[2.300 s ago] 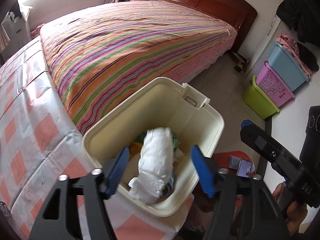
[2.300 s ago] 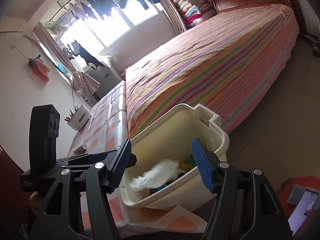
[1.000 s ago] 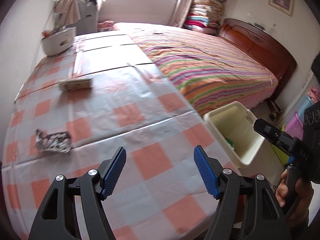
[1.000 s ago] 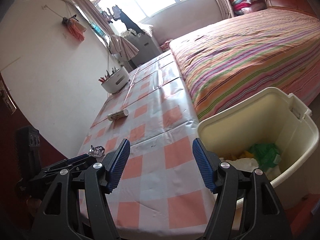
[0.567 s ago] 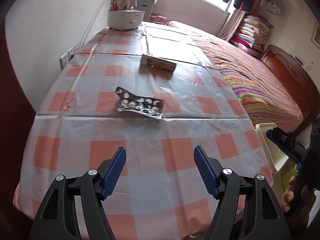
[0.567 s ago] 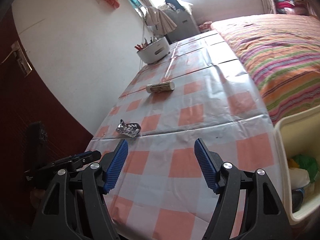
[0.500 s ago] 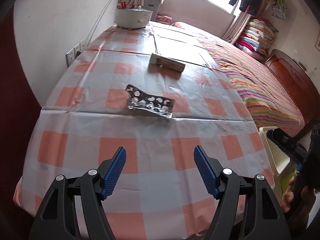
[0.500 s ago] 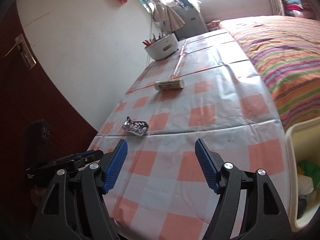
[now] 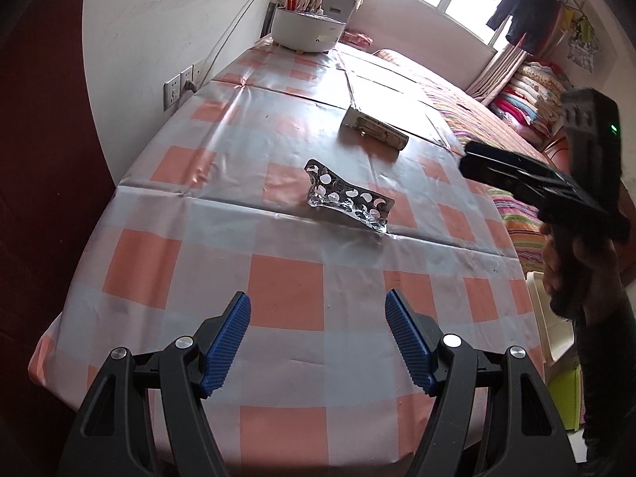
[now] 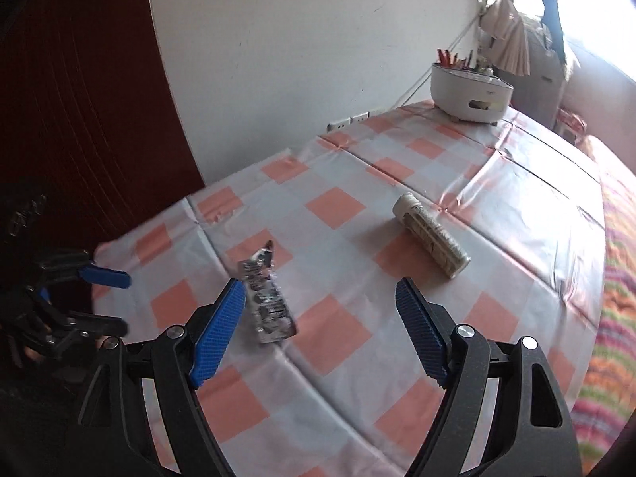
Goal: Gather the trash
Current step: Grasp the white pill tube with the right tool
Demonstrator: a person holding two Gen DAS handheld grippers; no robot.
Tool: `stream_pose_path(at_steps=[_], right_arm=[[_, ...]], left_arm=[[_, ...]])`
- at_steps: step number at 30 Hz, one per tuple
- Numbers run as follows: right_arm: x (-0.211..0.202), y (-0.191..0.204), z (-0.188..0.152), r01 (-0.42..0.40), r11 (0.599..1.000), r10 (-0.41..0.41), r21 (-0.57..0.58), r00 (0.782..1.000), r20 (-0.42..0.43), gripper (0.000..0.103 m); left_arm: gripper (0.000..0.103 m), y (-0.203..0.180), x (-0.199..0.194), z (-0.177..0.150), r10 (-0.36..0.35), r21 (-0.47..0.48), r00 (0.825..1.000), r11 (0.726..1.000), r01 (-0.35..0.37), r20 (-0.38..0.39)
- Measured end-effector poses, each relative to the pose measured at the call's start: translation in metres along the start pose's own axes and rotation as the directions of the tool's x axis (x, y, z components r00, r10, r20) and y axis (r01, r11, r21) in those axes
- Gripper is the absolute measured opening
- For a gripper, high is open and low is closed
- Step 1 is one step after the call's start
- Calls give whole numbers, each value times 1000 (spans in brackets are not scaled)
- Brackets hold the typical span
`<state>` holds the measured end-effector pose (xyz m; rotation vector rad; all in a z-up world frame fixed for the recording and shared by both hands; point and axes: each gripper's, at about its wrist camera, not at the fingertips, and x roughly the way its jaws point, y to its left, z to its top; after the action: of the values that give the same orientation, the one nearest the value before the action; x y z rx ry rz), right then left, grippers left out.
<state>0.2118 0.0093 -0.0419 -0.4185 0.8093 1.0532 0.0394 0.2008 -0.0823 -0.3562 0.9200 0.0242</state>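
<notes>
Foil blister pack (image 10: 267,303) is lying flat on the counter (image 10: 516,198); we are bringing empty right tongs (image 10: 318,328), just opening, and released left tongs (image 9: 318,344). Risk: pads skidding over thin foil.

Two pieces of trash lie on the checked tablecloth (image 9: 286,298): one crumpled foil blister pack (image 9: 349,201) and one pale cylindrical tube (image 9: 375,132) lying on its side. One white tub (image 9: 307,31) stands at the far end, with several thin items sticking up from it, too small to count. Two grippers show: the left gripper (image 9: 318,342) and the right gripper (image 10: 320,328), each with two blue pads. One cream bin (image 9: 550,330) shows at the table's edge. One wall socket plate (image 9: 179,87) is visible, possibly two joined.
</notes>
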Motion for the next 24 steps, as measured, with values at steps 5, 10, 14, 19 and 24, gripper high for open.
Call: stream_pose_path(at_steps=[5,10,14,19,24], right_arm=[[56,-26,26,19,987,-42,-157,989,-144,76],[90,-62,44,46,984,-83,-172,974,-211,75],[110,-85,51,49,986,-89,-157,962,-260,74],[125,-110,53,9,995,-40,-98,946,-320,58],[136,-113,54,-29,999,15,-37,939,-342,42]], left_arm=[[68,4,3,1,0,-17,1000,1000,-1,-16],[68,6,9,5,-15,-45,999,999,13,-39],[68,7,13,11,-24,-64,999,998,21,-44],[68,5,21,16,-29,-74,998,997,25,-56],[68,2,28,18,-32,-73,997,997,27,-72]])
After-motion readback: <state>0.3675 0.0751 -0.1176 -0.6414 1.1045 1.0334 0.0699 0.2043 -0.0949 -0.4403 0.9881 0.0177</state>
